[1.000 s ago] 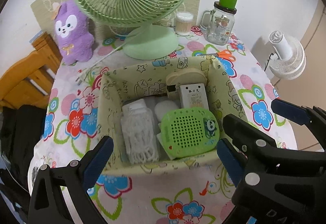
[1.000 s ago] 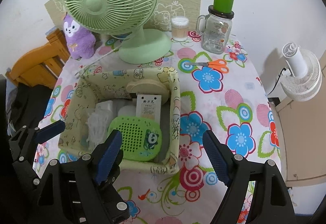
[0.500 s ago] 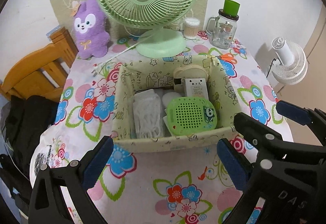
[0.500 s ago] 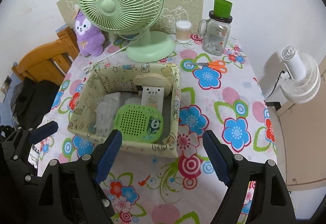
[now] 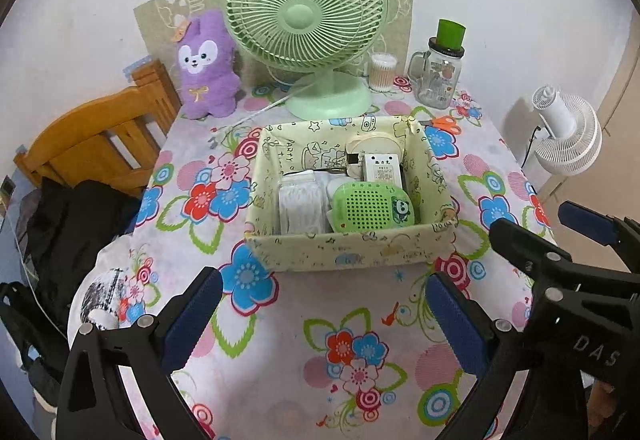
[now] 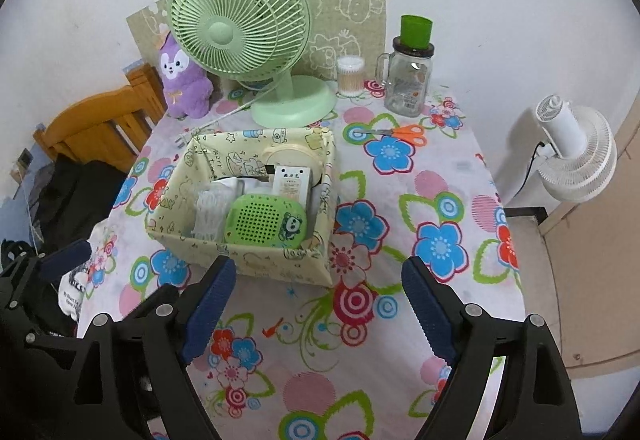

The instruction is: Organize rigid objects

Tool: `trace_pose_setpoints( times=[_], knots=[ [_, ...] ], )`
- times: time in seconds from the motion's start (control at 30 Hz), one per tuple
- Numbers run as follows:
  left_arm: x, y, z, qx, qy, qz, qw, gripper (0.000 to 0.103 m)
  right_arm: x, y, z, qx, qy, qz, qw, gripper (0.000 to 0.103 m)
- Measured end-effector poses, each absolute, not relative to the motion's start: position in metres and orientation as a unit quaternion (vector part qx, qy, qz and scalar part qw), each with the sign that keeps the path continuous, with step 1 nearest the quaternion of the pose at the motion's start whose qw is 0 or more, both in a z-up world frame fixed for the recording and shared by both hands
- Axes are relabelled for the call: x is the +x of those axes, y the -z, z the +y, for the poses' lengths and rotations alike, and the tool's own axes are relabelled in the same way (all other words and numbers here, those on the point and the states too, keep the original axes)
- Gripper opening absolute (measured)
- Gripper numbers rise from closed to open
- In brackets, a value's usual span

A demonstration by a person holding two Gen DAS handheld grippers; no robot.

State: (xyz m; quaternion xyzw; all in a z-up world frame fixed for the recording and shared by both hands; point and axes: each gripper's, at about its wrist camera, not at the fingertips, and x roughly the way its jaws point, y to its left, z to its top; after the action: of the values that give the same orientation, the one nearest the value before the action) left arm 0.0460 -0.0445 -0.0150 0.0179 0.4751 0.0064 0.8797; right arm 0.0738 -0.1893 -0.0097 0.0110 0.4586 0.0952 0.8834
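A pale yellow fabric box stands mid-table. In it lie a green perforated case with a panda, a white labelled box, a round cream case and white mesh items. My left gripper is open and empty, held above the table's near edge short of the box. My right gripper is open and empty, just right of the left one; it also shows in the left wrist view.
At the table's back stand a green fan, a purple plush, a cotton swab jar and a glass mug jar. Orange scissors lie right of the box. A wooden chair is left, a white fan right.
Both grippers have pulled back and up from the box, which now looks smaller and farther. Both stay open and empty. The box contents have not moved.
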Motion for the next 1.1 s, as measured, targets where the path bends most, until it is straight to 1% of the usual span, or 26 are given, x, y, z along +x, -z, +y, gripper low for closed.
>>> trace_pose_setpoints(
  times=[0.4,0.77,1.1],
  knots=[
    [0.007,-0.005,-0.047,-0.016,-0.022,0.456,0.889,0.103,0.040,-0.012,-0.215,0.020,-0.103,0.436,0.894,0.088],
    [-0.020,-0.040,-0.051,-0.023,-0.017,0.429,0.903,0.103,0.011,-0.040,-0.235,0.030,-0.087,0.418,0.904,0.088],
    [-0.039,-0.052,-0.051,-0.017,-0.024,0.415,0.909,0.103,-0.014,-0.055,-0.245,0.004,-0.063,0.402,0.913,0.088]
  ],
)
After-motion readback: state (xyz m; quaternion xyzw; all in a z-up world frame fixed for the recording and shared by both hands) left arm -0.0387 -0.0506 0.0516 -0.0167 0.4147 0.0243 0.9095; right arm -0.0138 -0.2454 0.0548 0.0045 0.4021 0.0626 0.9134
